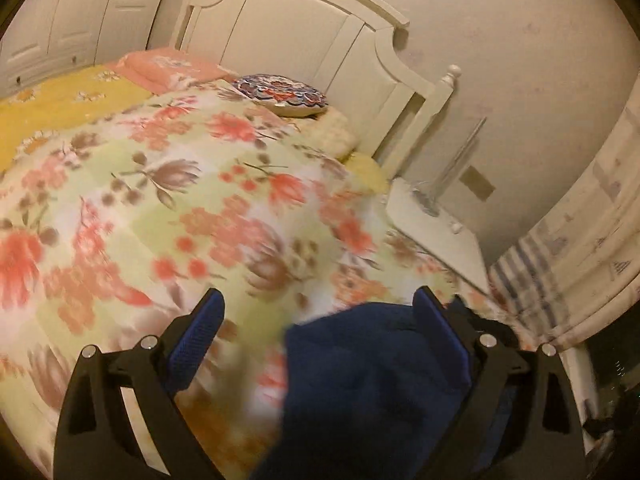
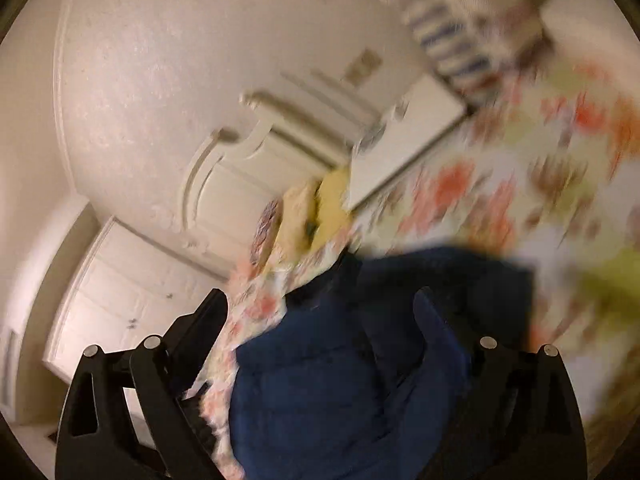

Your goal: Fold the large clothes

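A dark blue garment [image 1: 360,384] lies on the floral bedspread [image 1: 168,208], low in the left wrist view. My left gripper [image 1: 320,320] is open, jaws wide apart; the garment lies between them, against the right finger [image 1: 440,332]. In the blurred, tilted right wrist view the same blue garment [image 2: 328,380] fills the space between the fingers of my right gripper [image 2: 320,308], which is open too. The cloth's full outline is hidden below both views.
A white headboard [image 1: 320,52] stands at the far end, with a round patterned cushion [image 1: 280,94] and a pink pillow [image 1: 160,68] before it. A white nightstand [image 1: 436,228] and a curtain [image 1: 580,248] are to the right. White wardrobe doors [image 1: 80,20] stand far left.
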{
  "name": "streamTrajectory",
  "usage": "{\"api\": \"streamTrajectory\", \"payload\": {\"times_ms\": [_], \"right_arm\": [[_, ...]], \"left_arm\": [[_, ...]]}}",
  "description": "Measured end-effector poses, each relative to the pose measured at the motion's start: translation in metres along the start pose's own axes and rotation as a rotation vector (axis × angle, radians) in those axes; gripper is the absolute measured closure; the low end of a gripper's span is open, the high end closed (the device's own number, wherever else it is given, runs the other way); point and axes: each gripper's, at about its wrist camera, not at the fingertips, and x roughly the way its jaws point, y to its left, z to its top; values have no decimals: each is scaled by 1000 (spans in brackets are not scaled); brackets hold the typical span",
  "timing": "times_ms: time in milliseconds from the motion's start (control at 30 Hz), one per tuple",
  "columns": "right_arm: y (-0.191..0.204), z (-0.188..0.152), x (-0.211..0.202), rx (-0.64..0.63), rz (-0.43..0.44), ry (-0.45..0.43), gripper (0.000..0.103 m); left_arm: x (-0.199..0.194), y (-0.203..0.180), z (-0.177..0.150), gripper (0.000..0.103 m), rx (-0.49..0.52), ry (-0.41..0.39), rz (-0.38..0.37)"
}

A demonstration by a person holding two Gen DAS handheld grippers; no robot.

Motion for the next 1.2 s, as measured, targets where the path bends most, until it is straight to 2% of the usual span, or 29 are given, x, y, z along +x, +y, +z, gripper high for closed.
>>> {"api": "streamTrajectory", "payload": {"times_ms": [100,133,200,267,433,600,767,800,833,867,900,933,967,1033,1133,1200], "right_arm": [[5,4,18,-163,-184,73,12],[1,-1,35,-221,-249,134,12],[-4,-12,53,-276,-293,204,12],[-6,-30,68,-352,-329,256,12],[-13,-49,80,-401,-292,285,14],[-25,-45,84,-351,-242,303,15],[-17,-44,81,-356,-207,322,26],[-15,-44,82,-359,-201,327,29],[-13,-45,81,-372,-199,325,38],[-10,-47,80,-393,-197,311,43],[-3,-52,77,-445,-191,287,54],[3,-56,74,-495,-203,263,67],[12,-62,69,-554,-238,223,73],[25,-73,57,-631,-282,161,82],[39,-84,32,-685,-317,87,86],[48,-83,12,-687,-311,46,87]], "left_arm": [[13,3,-2,9,63,53,-55],[18,0,-4,9,84,82,-89],[31,-9,-11,9,141,162,-167],[38,-18,-20,9,186,189,-198],[48,-40,-36,8,308,230,-202],[61,-56,-28,9,371,259,-173],[77,-83,-26,10,430,322,-232],[82,-90,-29,14,451,338,-240],[85,-94,-32,19,467,348,-240],[88,-100,-37,40,489,358,-231],[91,-103,-43,63,515,352,-175],[91,-104,-47,70,526,339,-152],[86,-103,-50,81,530,313,-153],[66,-99,-52,86,531,229,-138],[21,-86,-49,87,512,110,-138],[-7,-80,-42,87,498,61,-159]]}}
